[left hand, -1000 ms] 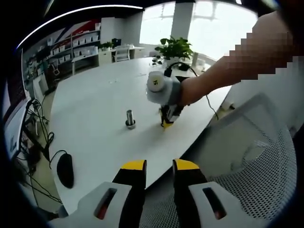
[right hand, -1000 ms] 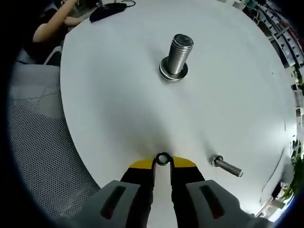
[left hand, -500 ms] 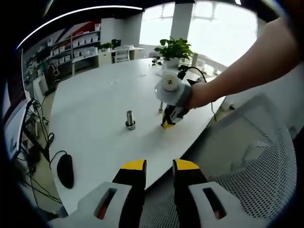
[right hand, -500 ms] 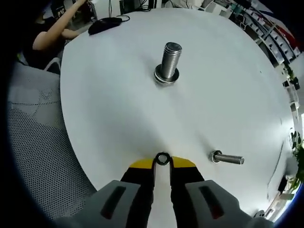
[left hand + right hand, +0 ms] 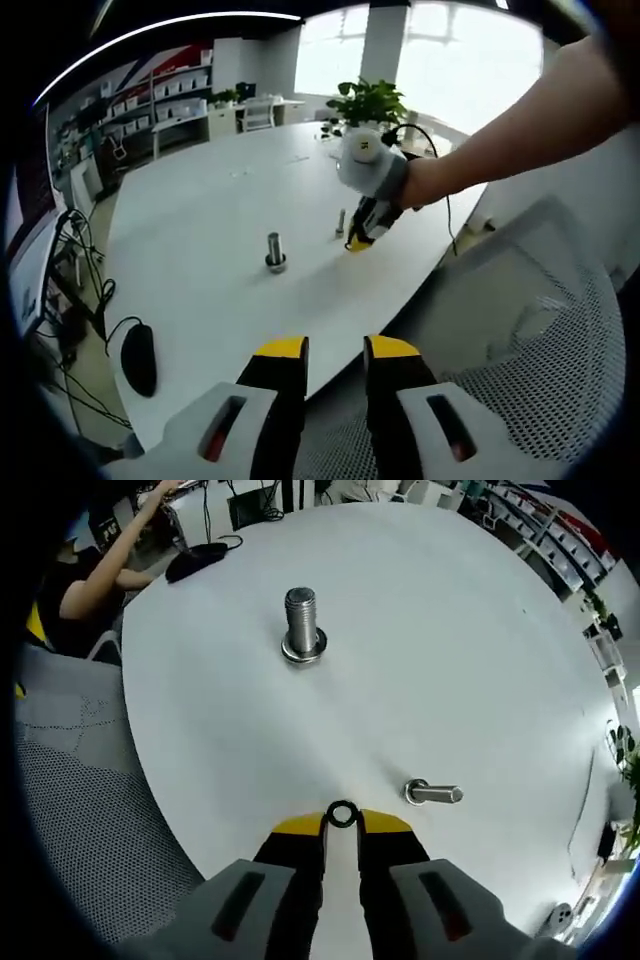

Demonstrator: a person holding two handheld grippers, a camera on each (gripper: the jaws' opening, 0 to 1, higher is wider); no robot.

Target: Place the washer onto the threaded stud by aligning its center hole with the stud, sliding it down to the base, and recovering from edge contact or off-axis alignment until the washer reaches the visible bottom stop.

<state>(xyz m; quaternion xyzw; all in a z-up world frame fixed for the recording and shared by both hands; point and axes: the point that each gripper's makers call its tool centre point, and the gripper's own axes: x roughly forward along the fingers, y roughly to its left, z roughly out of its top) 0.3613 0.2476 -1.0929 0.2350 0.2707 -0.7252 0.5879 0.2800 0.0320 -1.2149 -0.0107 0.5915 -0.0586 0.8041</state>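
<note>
White table (image 5: 480,630) held the big stud (image 5: 302,627) in the upper middle. Right gripper (image 5: 342,820) pinched the washer (image 5: 342,814) at bottom center. Left gripper (image 5: 333,350) sat open.

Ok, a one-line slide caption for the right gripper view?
Right gripper pinches a washer above the white table, short of the upright threaded stud; a smaller bolt stands nearby.
</note>
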